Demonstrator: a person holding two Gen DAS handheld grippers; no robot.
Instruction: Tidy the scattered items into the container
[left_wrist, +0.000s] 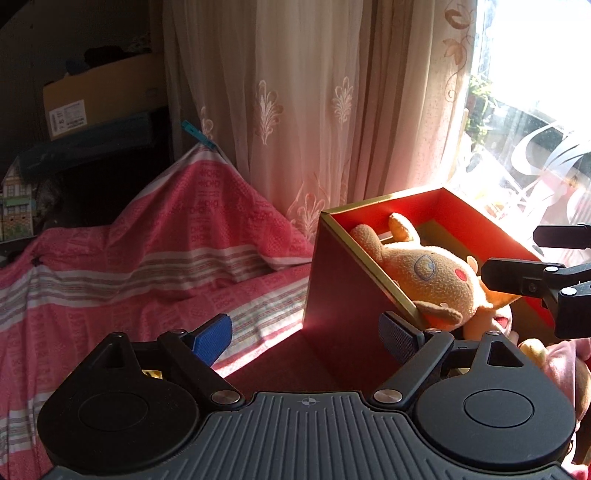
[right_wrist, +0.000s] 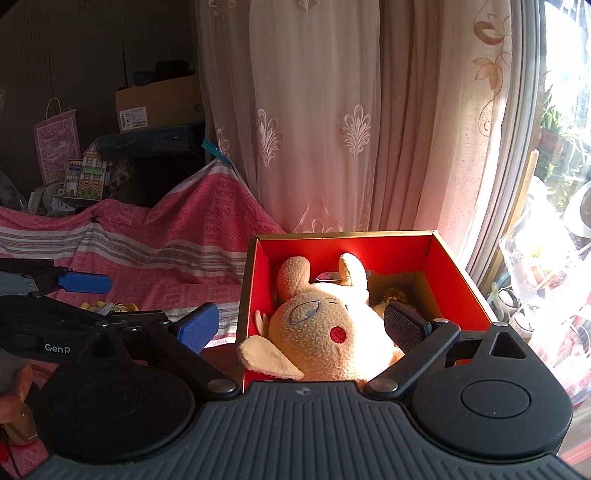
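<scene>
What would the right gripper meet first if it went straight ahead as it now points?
Probably the plush toy in the red box: the open right gripper points at it from close by, though depth is unclear.

Left wrist view faces the red box (left_wrist: 343, 284) closely from its left corner. Right wrist view looks down into it. Both share the box, plush toy (right_wrist: 325, 328) and curtain (left_wrist: 314, 110).

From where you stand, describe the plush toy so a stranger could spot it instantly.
Find the lace curtain by the window; below it stands a red-lined box. The tan plush toy lies face-up inside, one ear drooping over the rim, marked by its red cheek spot.
</scene>
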